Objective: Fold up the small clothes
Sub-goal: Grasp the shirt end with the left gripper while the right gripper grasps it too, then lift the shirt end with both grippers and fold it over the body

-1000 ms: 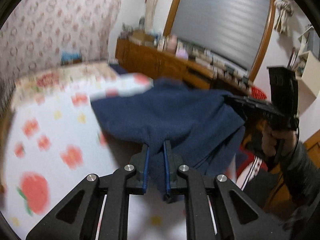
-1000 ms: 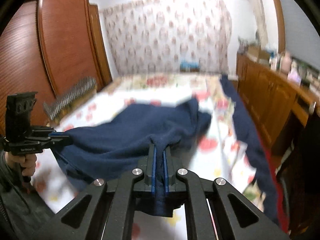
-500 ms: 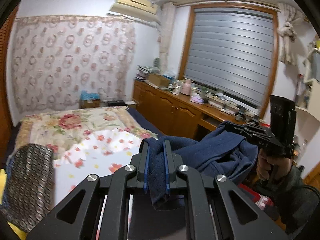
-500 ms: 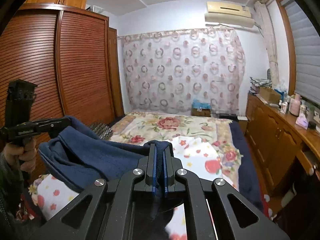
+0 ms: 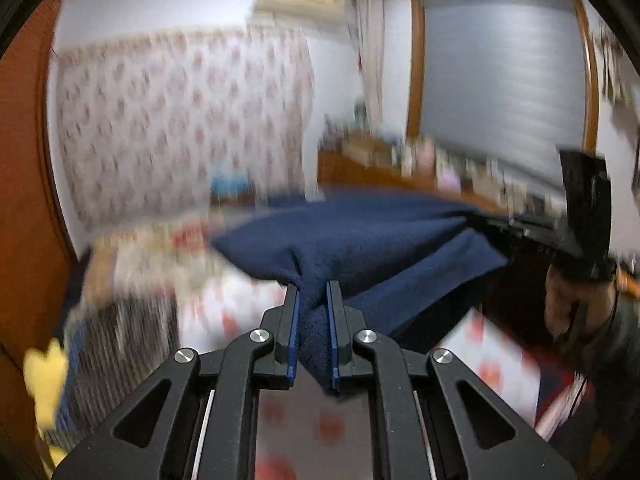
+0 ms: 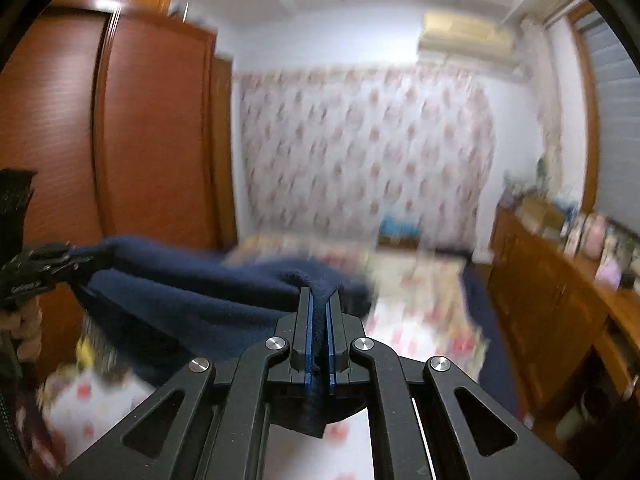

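Left claw (image 5: pixel 313 296): clamped on a bunched corner of the navy fleece garment (image 5: pixel 384 232).
Right claw (image 6: pixel 319 300): pinched tight on another corner of the same garment, cloth hanging out below the pads.
Garment: stretched between both claws, held up above the bed (image 6: pixel 420 304), sagging in the middle.
Bed: floral cover, blurred.
Background: patterned curtain (image 6: pixel 368 148), wooden wardrobe (image 6: pixel 152 128), dresser (image 6: pixel 560 280) at right.
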`<state>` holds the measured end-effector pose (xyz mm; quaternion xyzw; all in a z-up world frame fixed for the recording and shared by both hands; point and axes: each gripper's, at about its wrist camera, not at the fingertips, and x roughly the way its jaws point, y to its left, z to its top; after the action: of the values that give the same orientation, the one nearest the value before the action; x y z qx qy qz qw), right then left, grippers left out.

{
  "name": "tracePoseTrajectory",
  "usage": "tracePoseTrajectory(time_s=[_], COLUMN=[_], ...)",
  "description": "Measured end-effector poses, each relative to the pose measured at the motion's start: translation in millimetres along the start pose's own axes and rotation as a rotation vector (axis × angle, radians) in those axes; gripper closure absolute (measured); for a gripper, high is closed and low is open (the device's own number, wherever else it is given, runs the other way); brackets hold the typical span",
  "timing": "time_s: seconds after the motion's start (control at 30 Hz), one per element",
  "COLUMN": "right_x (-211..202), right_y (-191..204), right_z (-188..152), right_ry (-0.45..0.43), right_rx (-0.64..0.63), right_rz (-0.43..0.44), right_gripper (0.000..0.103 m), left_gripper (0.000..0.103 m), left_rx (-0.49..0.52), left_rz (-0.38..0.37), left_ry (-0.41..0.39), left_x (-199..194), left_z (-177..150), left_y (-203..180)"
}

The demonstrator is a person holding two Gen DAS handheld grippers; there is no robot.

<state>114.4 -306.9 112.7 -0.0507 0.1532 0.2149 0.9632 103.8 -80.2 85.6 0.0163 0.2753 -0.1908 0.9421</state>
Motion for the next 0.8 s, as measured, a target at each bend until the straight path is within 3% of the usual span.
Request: tracePoseTrajectory(time_s=[0.13,0.23,0.43,0.53,0.7,0.77,0.8], right_x=[19.4,30.3,25.7,27.8,23.6,19.6,20.4], right_y=[17.7,24.9,26.8,21.5,16.3,17.2,16.6], right_z=[-121.2,-172.0,-162.6,-175.6,-180.4,-182.9,-184.9], right_ry=[0.286,0.408,0.398,0.411,0.414,0.411,0.414], right_rx=[0.028,0.065,0.058,0.036,0.051,0.053,0.053], right_rz=[0.100,0.141,0.165,0.160,0.144,0.133,0.118], right_gripper=[0.098,0.098,0.098,0.098,0.095,0.089,0.076], left_gripper=[0.090,0.090,0.090,0.089,0.076,0.069,0.064], left_rx=[-0.041,-0.081,-0.055,-0.039,-0.061,-0.063,-0.063], left_rz=[-0.048,-0.069,-0.046,-0.022,-0.041,-0.037,-0.033], left_ry=[0.263,0.317,0.294,0.301,0.292,0.290,0.291], left_x=[39.2,46.6,32.8,33.9,32.8,33.0,32.7], left_z=[-119.1,-156.6,-156.4,-158.2,-148.4,-149.0,-149.9], left_y=[-3.0,-3.7,-13.4,-20.6,-15.5,-15.0,-14.9])
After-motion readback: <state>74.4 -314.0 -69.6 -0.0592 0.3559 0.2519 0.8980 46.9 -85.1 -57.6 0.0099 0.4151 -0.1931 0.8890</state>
